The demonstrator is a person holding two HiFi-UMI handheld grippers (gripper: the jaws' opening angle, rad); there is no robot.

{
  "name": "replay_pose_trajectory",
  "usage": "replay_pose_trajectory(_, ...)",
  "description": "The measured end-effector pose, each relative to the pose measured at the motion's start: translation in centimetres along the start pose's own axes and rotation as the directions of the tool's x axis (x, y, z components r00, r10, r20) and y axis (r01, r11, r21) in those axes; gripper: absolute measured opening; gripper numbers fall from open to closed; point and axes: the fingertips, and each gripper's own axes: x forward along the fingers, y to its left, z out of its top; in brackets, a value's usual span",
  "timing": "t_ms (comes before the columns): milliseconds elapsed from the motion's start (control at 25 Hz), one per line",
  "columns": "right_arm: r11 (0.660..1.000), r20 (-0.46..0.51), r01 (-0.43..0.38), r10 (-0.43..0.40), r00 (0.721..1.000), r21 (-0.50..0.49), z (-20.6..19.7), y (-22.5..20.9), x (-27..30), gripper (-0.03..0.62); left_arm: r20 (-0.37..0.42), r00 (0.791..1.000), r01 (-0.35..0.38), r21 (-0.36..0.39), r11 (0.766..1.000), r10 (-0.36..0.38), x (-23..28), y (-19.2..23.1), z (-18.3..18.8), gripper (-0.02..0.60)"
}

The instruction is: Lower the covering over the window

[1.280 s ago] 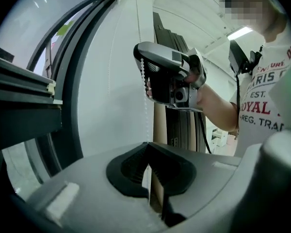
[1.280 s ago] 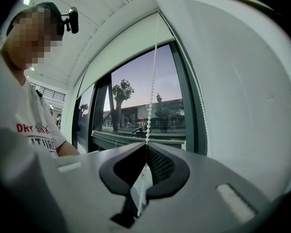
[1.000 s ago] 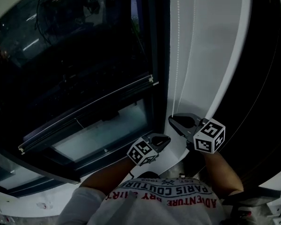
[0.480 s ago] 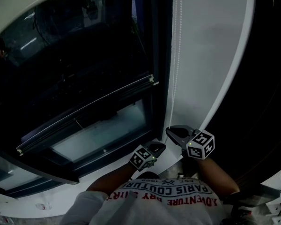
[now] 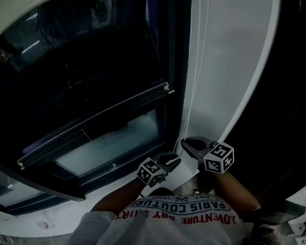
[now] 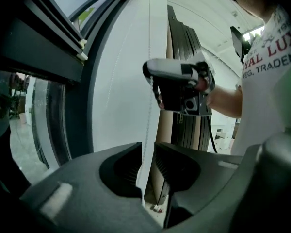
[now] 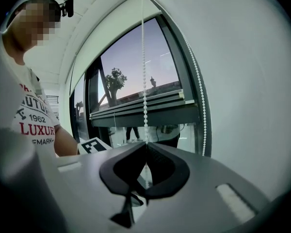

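One bead chain (image 7: 144,57) hangs vertical: right claw (image 7: 146,144) pinches it, left claw (image 6: 146,152) just opened around it.

White bead cord (image 5: 196,75) beside dark window (image 5: 92,75)

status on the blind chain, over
Right gripper shut on bead chain. Left gripper just opening, chain between jaws, unpinched. Blind bar mid-window. Nothing blocking.
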Motion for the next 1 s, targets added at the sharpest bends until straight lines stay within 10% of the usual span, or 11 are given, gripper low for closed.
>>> replay_pose_trajectory(280,1.0,0.01,-0.01,0.01,1.0,0.004,0.1,0.1,-0.2,0.003,0.254,0.967,0.02,-0.038,0.999,-0.009,-5.1,0.6,11.9,0.086)
replay_pose_trajectory(1000,0.998,0.006,-0.055,0.055,0.998,-0.027,-0.1,2.9,-0.6,0.005,0.402,0.888,0.133,0.244,0.961,-0.225,-7.9,-4.3,34.7,0.084)
